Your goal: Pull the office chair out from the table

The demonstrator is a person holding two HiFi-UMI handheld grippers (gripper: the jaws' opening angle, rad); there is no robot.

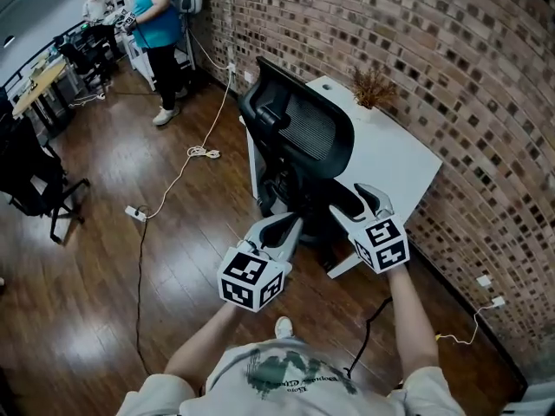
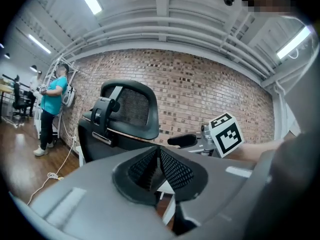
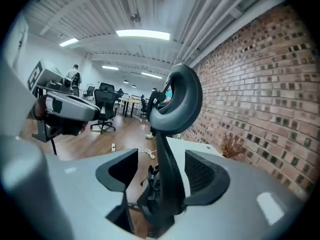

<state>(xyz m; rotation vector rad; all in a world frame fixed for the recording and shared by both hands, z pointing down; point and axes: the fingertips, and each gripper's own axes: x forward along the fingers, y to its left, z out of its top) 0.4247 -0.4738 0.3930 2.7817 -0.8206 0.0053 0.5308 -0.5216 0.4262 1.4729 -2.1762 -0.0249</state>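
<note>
**Left:** The left gripper has its jaws drawn together with nothing between them. It hangs level at the near left side of the office chair, close by the seat and apart from it as far as I can see. In its own view the chair back rises beyond the tips.

**Middle:** The office chair is black with a mesh back. It is tucked seat-first under the white surface against the brick wall, with its back towards the person.
- **Weight:** I judge it fairly heavy but likely on castors, so it should roll over the wood floor rather than need lifting.
- **Where to hold:** The mesh is soft and gives. The rim of the back and the armrests are stiff and thick, so those are the places to hold.
- **Slip:** The plastic is smooth and may slip under a shallow pinch.

**Right:** The right gripper has its jaws spread wide and tilts a little downward at the chair's right side. In its own view a dark upright of the chair, seen edge-on, stands in the gap, nearer the right pad. I cannot tell whether it touches. There is no pinch on it.
</note>
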